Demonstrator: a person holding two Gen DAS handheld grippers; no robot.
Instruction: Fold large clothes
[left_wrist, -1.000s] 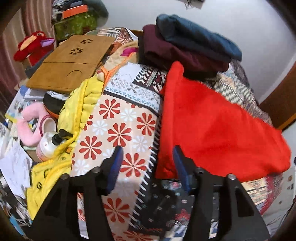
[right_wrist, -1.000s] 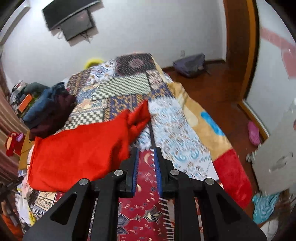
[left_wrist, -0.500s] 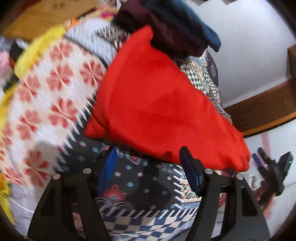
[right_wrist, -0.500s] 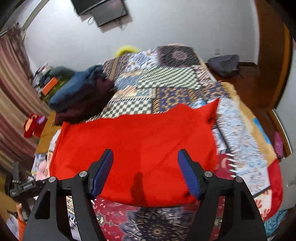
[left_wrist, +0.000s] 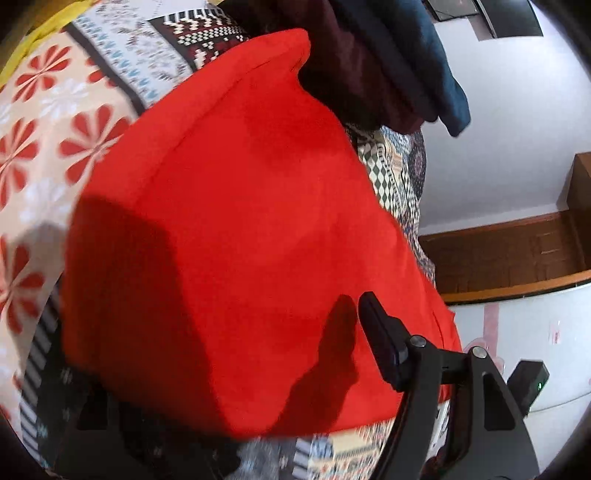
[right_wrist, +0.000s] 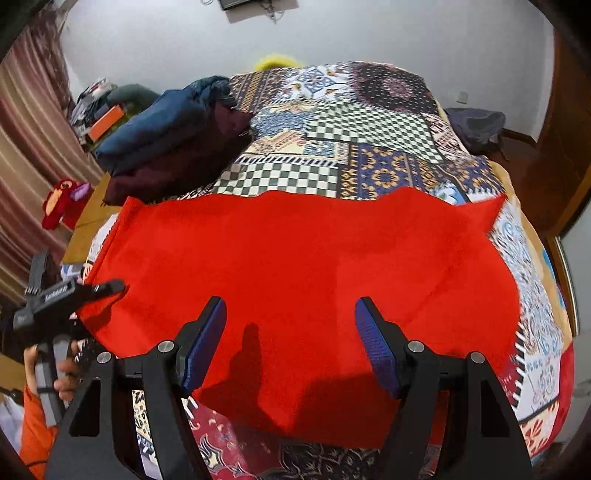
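Observation:
A large red cloth (right_wrist: 303, 266) lies spread flat on the patchwork bedspread (right_wrist: 332, 140); it fills the left wrist view (left_wrist: 236, 229). My right gripper (right_wrist: 290, 343) is open and empty, hovering over the cloth's near edge. My left gripper (right_wrist: 107, 286) reaches over the cloth's left corner. In its own view only its right finger (left_wrist: 380, 343) is plain; the cloth's near corner hides the left one. The jaws stand wide apart with nothing between them.
A stack of folded dark blue and maroon clothes (right_wrist: 166, 144) sits at the cloth's far left corner, also in the left wrist view (left_wrist: 384, 62). A red plush toy (right_wrist: 61, 203) and clutter lie left of the bed. A dark bag (right_wrist: 476, 127) sits on the floor at right.
The right gripper opened and let the cloth go; the cloth went from bunched to spread flat. Both grippers moved in close over its near edge.

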